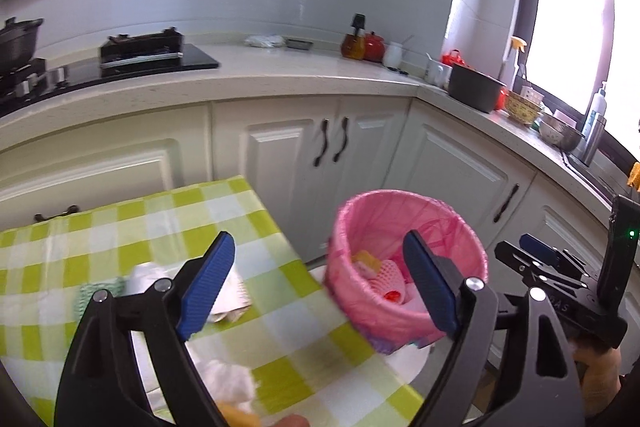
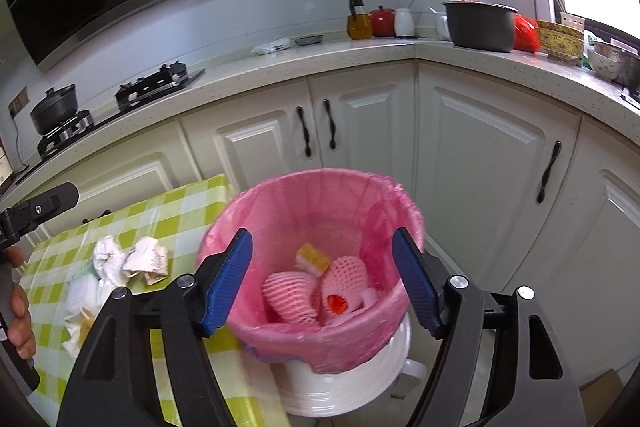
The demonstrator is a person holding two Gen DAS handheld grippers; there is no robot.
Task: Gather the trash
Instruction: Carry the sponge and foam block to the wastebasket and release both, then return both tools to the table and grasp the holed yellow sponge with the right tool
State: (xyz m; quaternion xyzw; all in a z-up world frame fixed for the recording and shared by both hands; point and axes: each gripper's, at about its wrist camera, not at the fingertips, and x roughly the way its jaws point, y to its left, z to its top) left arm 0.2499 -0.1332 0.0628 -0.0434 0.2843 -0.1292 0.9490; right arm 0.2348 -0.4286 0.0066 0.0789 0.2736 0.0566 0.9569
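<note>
White bin (image 2: 344, 387) base, right view only

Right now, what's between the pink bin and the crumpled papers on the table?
Only bare green-checked tablecloth lies between the pink bin and the crumpled papers. The right wrist view shows it.

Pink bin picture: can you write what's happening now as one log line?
left gripper: open, empty, over table | right gripper: open, empty, over pink bin | in bin: foam nets | left on tablecloth: crumpled paper
</note>
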